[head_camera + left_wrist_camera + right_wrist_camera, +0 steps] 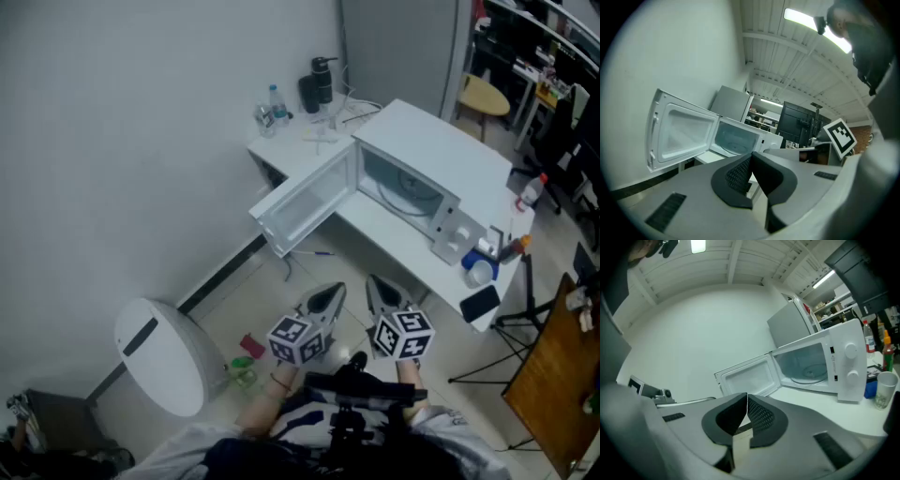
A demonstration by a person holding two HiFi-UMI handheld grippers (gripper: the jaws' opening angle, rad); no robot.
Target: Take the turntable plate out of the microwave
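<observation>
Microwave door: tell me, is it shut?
No, the microwave door hangs wide open, with the turntable plate visible inside.

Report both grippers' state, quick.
Left gripper: closed, holding nothing.
Right gripper: closed, holding nothing.

- The white microwave's open door [305,202] is swinging out left past the white table's [375,232] front edge, walling off that side.
- The microwave cavity [398,187] is facing outward unblocked, with only a round glass plate [811,373] lying inside.
- A clear cup [883,390], a black phone [480,303] and a red-capped bottle [530,192] are crowding the table's right end.
- A rounded white bin [164,356] is standing on the floor, well left of the straight path in.
</observation>
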